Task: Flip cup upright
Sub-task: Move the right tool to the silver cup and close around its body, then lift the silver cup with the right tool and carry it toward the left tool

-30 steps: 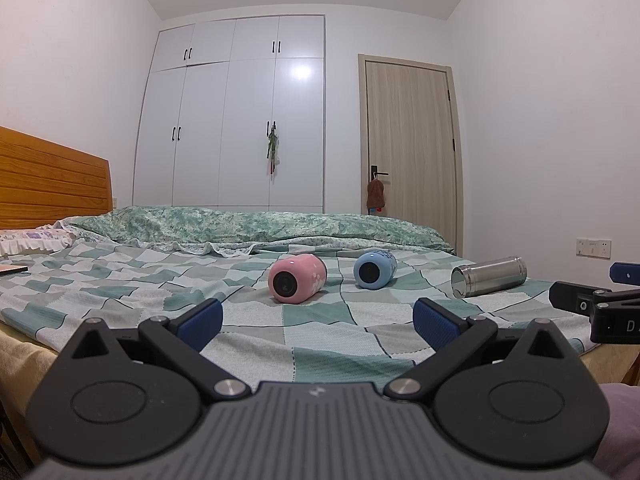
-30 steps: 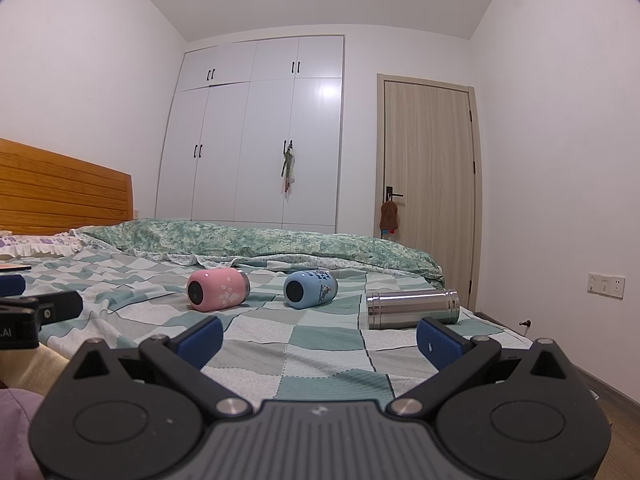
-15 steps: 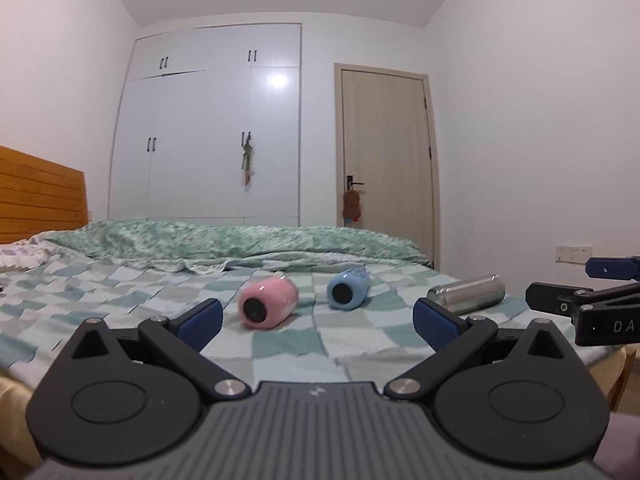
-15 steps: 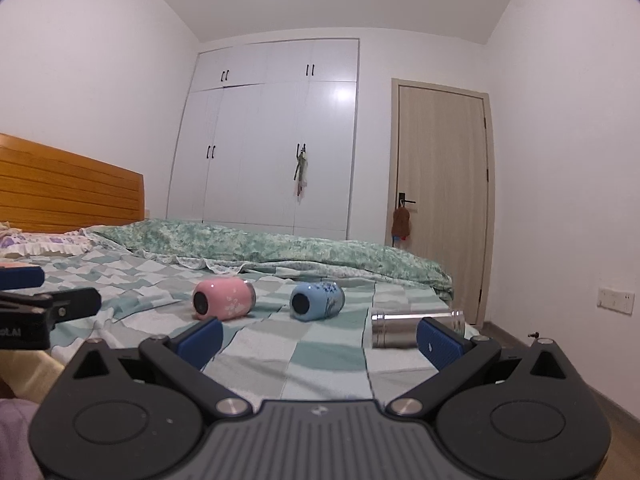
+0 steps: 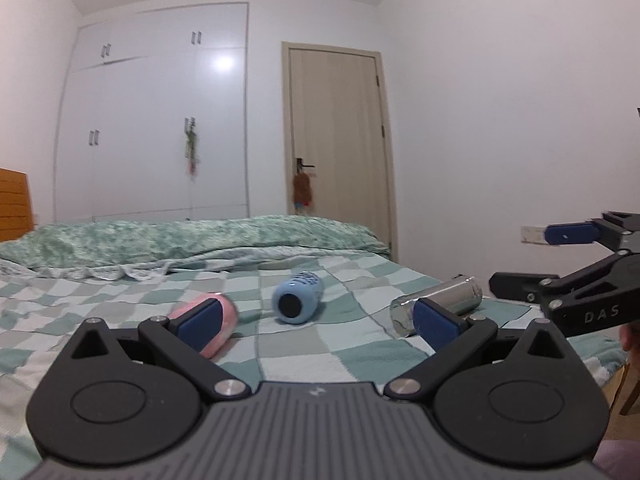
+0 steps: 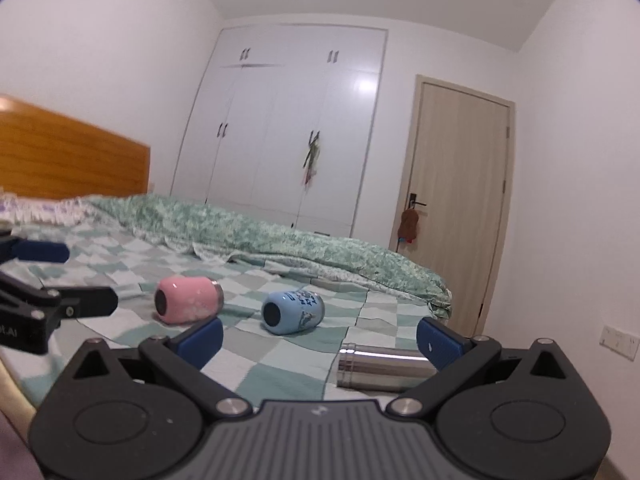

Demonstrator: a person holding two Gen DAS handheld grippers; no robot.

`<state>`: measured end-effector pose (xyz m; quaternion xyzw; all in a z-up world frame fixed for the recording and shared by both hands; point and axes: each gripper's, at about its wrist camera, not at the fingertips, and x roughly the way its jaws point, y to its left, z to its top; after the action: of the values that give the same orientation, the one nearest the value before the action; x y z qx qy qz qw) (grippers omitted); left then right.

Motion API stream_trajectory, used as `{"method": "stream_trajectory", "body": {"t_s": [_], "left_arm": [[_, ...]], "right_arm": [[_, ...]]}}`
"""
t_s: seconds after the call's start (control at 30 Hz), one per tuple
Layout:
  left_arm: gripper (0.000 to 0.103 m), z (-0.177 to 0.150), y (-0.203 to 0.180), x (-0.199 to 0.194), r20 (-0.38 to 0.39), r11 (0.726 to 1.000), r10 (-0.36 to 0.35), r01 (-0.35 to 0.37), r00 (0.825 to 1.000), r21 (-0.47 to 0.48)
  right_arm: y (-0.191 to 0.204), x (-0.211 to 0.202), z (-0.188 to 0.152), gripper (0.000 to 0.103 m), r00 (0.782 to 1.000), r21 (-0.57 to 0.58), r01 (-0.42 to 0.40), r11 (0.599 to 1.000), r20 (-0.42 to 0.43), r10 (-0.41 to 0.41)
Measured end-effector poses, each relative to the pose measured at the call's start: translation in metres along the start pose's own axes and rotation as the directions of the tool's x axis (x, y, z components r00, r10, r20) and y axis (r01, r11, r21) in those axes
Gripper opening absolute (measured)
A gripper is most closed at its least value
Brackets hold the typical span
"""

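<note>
Cups lie on their sides on the bed: pink cup, blue cup, steel cup. Left tongs and right tongs are spread, holding nothing. Risks: soft quilt may topple a righted cup; round bodies could roll from a glancing grip.

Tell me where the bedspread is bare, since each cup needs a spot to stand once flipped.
Bare checkered bedspread lies in front of the pink cup and blue cup, toward the near edge. Another free strip runs behind them, up to the bunched green quilt. It is tighter between the blue cup and the steel flask at the right edge.
</note>
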<state>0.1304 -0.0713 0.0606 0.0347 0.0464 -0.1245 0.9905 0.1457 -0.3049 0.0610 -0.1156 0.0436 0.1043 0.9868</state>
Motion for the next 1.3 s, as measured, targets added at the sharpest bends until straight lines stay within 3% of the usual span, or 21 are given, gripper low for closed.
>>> {"method": "stream_trajectory", "body": {"t_s": [0.27, 0.5, 0.7, 0.8, 0.93, 0.97, 1.0, 1.03, 1.13, 1.3], "left_arm": [[0.103, 0.010, -0.008, 0.076, -0.051, 0.998, -0.043, 0.045, 0.998, 0.052], [0.103, 0.008, -0.016, 0.130, -0.132, 0.993, -0.081, 0.091, 0.988, 0.078], [0.103, 0.002, -0.020, 0.179, -0.208, 0.989, -0.108, 0.127, 0.972, 0.081], [0.103, -0.004, -0.021, 0.195, -0.222, 0.986, -0.118, 0.140, 0.968, 0.090], [0.103, -0.012, -0.014, 0.214, -0.255, 0.986, -0.133, 0.154, 0.958, 0.063], [0.103, -0.012, -0.015, 0.215, -0.261, 0.986, -0.133, 0.154, 0.956, 0.060], [0.103, -0.014, -0.013, 0.215, -0.265, 0.987, -0.134, 0.153, 0.955, 0.056], [0.103, -0.014, -0.013, 0.214, -0.266, 0.986, -0.134, 0.154, 0.955, 0.057], [0.103, -0.011, -0.012, 0.206, -0.252, 0.986, -0.129, 0.151, 0.959, 0.069], [0.103, 0.001, -0.008, 0.176, -0.225, 0.986, -0.120, 0.142, 0.967, 0.085]], "right_arm": [[-0.027, 0.068, 0.012, 0.103, 0.996, -0.241, -0.039, 0.970, -0.092, 0.018], [-0.044, 0.138, 0.009, 0.103, 0.969, -0.475, -0.152, 0.867, -0.246, 0.034], [-0.057, 0.198, -0.006, 0.102, 0.903, -0.603, -0.306, 0.737, -0.429, 0.025], [-0.057, 0.224, -0.018, 0.099, 0.854, -0.643, -0.406, 0.649, -0.520, 0.019], [-0.046, 0.261, -0.045, 0.092, 0.811, -0.701, -0.491, 0.517, -0.585, -0.024], [-0.043, 0.268, -0.049, 0.086, 0.798, -0.704, -0.507, 0.498, -0.602, -0.038], [-0.040, 0.275, -0.056, 0.073, 0.782, -0.705, -0.526, 0.477, -0.621, -0.055], [-0.037, 0.279, -0.063, 0.068, 0.766, -0.699, -0.550, 0.456, -0.640, -0.057], [-0.030, 0.272, -0.066, 0.066, 0.785, -0.730, -0.546, 0.411, -0.617, -0.055], [-0.027, 0.233, -0.034, 0.064, 0.835, -0.748, -0.490, 0.447, -0.550, -0.004]]}}
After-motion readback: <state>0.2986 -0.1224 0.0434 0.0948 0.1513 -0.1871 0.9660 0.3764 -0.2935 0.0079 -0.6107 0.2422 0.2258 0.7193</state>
